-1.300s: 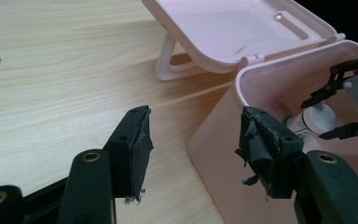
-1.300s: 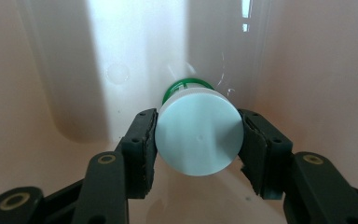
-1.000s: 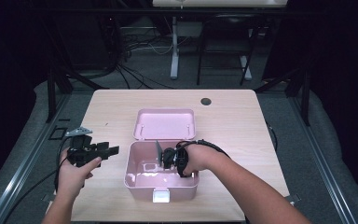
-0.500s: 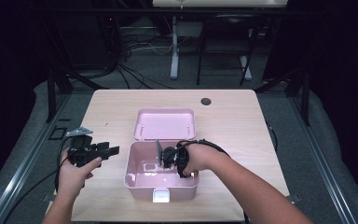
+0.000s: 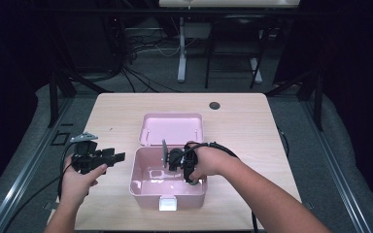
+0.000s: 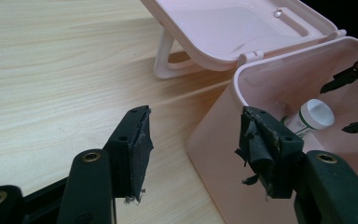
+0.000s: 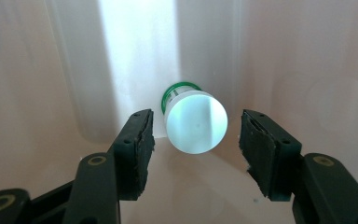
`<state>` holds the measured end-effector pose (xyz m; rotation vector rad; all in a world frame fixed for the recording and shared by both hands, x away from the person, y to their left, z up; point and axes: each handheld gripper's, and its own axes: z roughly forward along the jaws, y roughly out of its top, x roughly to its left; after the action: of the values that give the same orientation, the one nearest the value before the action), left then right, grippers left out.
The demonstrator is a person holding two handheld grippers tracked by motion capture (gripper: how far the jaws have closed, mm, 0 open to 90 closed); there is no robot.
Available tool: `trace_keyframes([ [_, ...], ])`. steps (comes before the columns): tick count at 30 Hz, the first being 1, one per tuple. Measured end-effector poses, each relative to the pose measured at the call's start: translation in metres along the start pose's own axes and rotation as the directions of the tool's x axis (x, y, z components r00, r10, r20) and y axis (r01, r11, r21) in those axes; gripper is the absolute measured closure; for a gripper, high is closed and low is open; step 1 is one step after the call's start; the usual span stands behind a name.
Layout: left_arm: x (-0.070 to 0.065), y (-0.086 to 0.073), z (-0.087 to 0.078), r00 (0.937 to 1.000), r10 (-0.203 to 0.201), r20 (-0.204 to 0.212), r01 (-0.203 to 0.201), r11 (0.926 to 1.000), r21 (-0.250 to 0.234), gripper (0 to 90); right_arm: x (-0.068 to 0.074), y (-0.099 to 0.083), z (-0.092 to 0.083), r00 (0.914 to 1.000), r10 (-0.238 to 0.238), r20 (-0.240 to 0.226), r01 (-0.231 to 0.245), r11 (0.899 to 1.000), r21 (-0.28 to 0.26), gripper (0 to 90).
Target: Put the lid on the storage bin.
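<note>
Pink plastic: an open box (image 5: 148,187) sits on the desk (image 5: 243,121), lid (image 5: 172,128) folded back. Inside lies a white-capped tube (image 7: 196,120). The right gripper (image 7: 196,140) reaches into the box, fingers (image 7: 135,140) apart on either side of the cap, not touching. The step looks like a pick-up; next comes closing on the cap squarely, then lifting. The left gripper (image 6: 193,140) hovers beside the box, fingers apart, empty.

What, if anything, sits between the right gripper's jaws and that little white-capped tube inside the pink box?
Nothing visible does. The right gripper is inside the open pink box, its jaws spread either side of the white-capped tube with bare gaps to the cap. The lid lies folded back, clear of the opening.
</note>
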<state>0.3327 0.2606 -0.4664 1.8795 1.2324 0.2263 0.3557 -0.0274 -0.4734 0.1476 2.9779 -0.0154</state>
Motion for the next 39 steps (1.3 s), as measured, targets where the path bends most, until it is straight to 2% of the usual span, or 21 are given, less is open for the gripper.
trace_keyframes([
  [9, -0.002, 0.001, 0.001, 1.0, 0.007, -0.001, -0.007, 1.0, 0.006, 43.4, 0.0, -0.002, -0.009, 0.9998, 0.017, 0.013, -0.017, 1.0, -0.025, 43.5],
  [15, -0.005, 0.002, 0.002, 0.9997, 0.02, 0.012, -0.02, 0.9997, 0.012, 43.4, -0.005, -0.008, -0.018, 0.9965, 0.075, 0.038, -0.072, 0.995, -0.061, 39.7],
  [19, -0.005, 0.002, 0.003, 0.9997, 0.02, 0.014, -0.021, 0.9996, 0.022, 43.0, -0.009, -0.012, -0.024, 0.9921, 0.121, 0.033, -0.118, 0.989, -0.085, 38.5],
  [22, -0.006, 0.002, 0.004, 0.9997, 0.024, 0.008, -0.024, 0.9993, 0.028, 42.1, -0.01, -0.014, -0.026, 0.9906, 0.134, 0.029, -0.13, 0.987, -0.098, 37.2],
  [24, -0.008, 0.001, 0.005, 0.9996, 0.028, 0.003, -0.028, 0.9992, 0.029, 42.0, -0.013, -0.017, -0.029, 0.9861, 0.163, 0.031, -0.159, 0.982, -0.106, 34.2],
  [27, -0.009, 0.001, 0.005, 0.9994, 0.034, 0.003, -0.034, 0.999, 0.03, 42.0, -0.015, -0.019, -0.031, 0.9839, 0.176, 0.032, -0.172, 0.979, -0.11, 33.4],
  [31, -0.011, 0.001, 0.006, 0.9989, 0.046, 0.009, -0.046, 0.9986, 0.027, 42.1, -0.018, -0.024, -0.035, 0.9789, 0.203, 0.025, -0.198, 0.971, -0.135, 32.8],
  [32, -0.012, 0.001, 0.006, 0.9987, 0.049, 0.01, -0.05, 0.9985, 0.024, 42.3, -0.02, -0.027, -0.037, 0.9755, 0.219, 0.019, -0.214, 0.966, -0.143, 32.2],
  [34, -0.013, 0.001, 0.006, 0.9975, 0.07, 0.004, -0.07, 0.9973, 0.02, 42.4, -0.022, -0.029, -0.038, 0.9727, 0.231, 0.02, -0.226, 0.964, -0.143, 31.6],
  [39, -0.016, 0.002, 0.005, 0.9964, 0.084, 0.008, -0.084, 0.9964, 0.013, 42.6, -0.025, -0.033, -0.04, 0.9677, 0.252, 0.016, -0.246, 0.956, -0.162, 31.5],
])
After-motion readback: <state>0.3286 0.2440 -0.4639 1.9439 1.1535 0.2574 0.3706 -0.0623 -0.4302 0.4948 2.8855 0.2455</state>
